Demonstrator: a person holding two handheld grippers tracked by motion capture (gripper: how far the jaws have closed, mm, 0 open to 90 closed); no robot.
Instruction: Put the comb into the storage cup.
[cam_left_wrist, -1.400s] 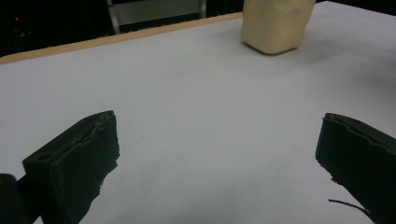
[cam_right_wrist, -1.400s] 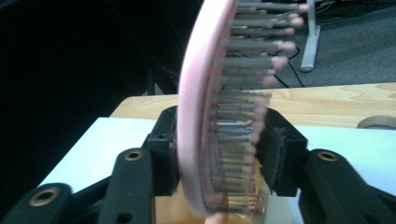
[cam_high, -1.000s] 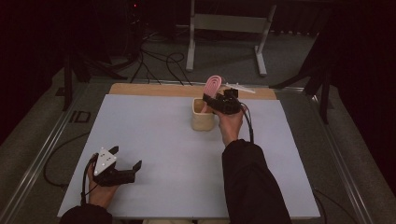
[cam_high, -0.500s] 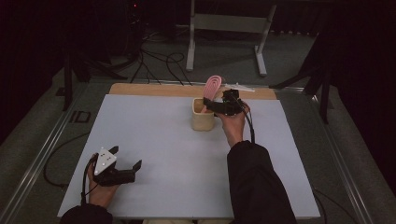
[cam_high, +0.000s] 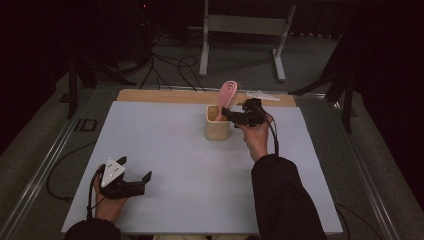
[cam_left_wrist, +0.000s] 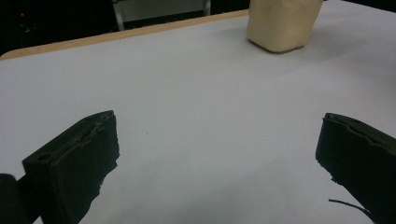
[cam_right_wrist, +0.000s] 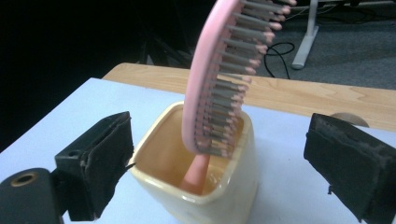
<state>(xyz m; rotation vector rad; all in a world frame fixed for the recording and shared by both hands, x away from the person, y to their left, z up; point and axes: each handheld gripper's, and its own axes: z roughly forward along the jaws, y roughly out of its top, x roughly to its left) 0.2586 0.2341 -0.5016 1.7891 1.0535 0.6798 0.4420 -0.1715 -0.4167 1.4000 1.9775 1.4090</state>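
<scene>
The pink hairbrush (cam_right_wrist: 219, 79) stands handle-down in the cream cup (cam_right_wrist: 233, 186) at the table's far middle, leaning on its rim. Just right of it, the right gripper (cam_high: 231, 115) has just been opening, jaws wide with nothing between them. It should back off straight, clear of the bristles. The left gripper (cam_high: 140, 181) rests open and empty, near left.
</scene>
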